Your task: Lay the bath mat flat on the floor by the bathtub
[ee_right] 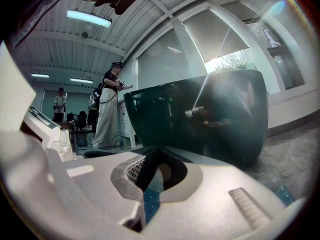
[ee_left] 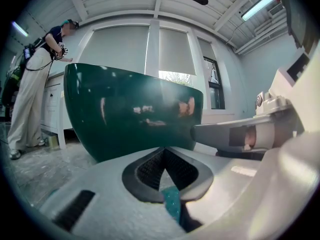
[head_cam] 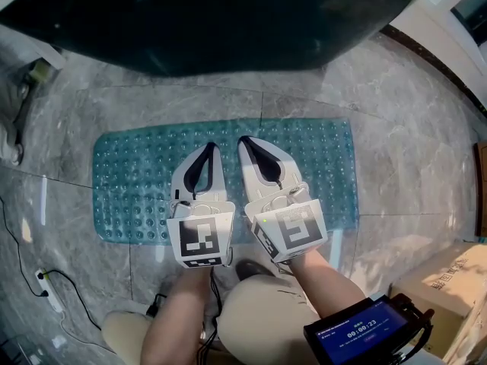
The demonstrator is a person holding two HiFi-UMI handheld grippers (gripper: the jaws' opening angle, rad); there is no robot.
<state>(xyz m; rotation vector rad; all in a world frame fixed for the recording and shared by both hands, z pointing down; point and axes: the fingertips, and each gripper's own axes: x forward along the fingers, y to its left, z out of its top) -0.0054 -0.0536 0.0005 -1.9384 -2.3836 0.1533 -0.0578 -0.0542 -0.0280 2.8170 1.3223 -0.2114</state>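
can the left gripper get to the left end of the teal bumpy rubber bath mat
Probably yes. The left gripper is above the teal bumpy rubber bath mat, whose left end lies uncovered on the grey stone floor. Its jaws are shut, so they must open first.

One bath mat, one bathtub, two grippers: left gripper, right gripper; one cardboard box.

A grey marbled tile floor is filling the head view. A teal, bumpy bath mat is lying flat on it at mid-frame, its long side running left to right. A dark green bathtub is standing along the top of the frame. A cardboard box is sitting at lower right. A white power strip with a black cable is lying at lower left.
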